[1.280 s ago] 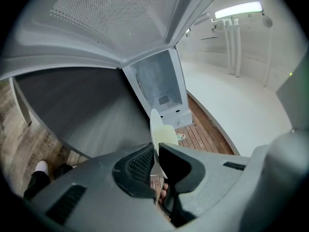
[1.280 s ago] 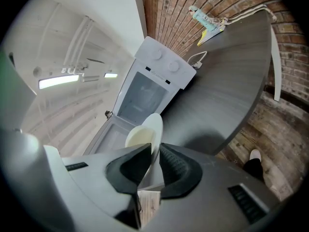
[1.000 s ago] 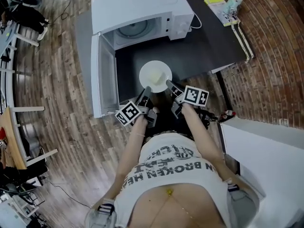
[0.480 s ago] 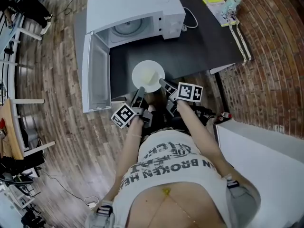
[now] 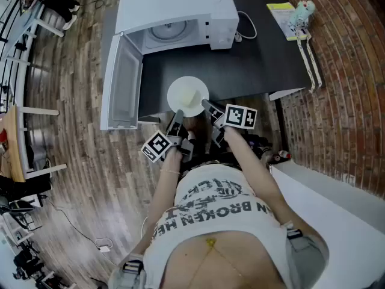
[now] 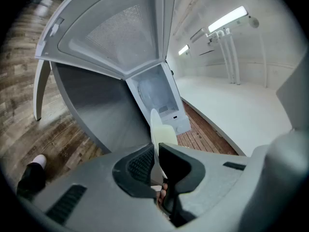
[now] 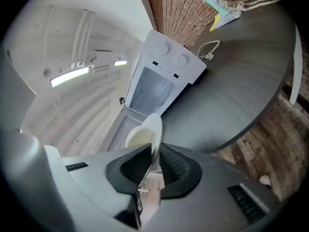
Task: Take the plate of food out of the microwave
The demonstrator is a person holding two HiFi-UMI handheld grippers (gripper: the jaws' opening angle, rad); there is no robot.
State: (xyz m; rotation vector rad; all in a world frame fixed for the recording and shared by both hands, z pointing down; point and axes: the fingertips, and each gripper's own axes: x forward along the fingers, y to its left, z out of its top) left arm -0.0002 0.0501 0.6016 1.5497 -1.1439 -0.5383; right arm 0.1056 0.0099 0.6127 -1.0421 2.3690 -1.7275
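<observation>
White and round, the plate of pale food (image 5: 188, 96) sits outside the white microwave (image 5: 180, 11) (door wide open), above the dark tabletop's (image 5: 252, 59) near edge. Your left gripper (image 5: 178, 117) and right gripper (image 5: 209, 106) each clamp its near rim, two grips that should keep it level.

1. From the head, looks steeply down on the microwave (image 5: 174, 11), table (image 5: 258, 59) and plate (image 5: 187, 96).
2. From the left gripper (image 6: 155, 151), faces along its jaws, close behind the plate, toward the microwave.
3. From the right gripper (image 7: 154, 153), does likewise; shares plate and microwave with both.
</observation>
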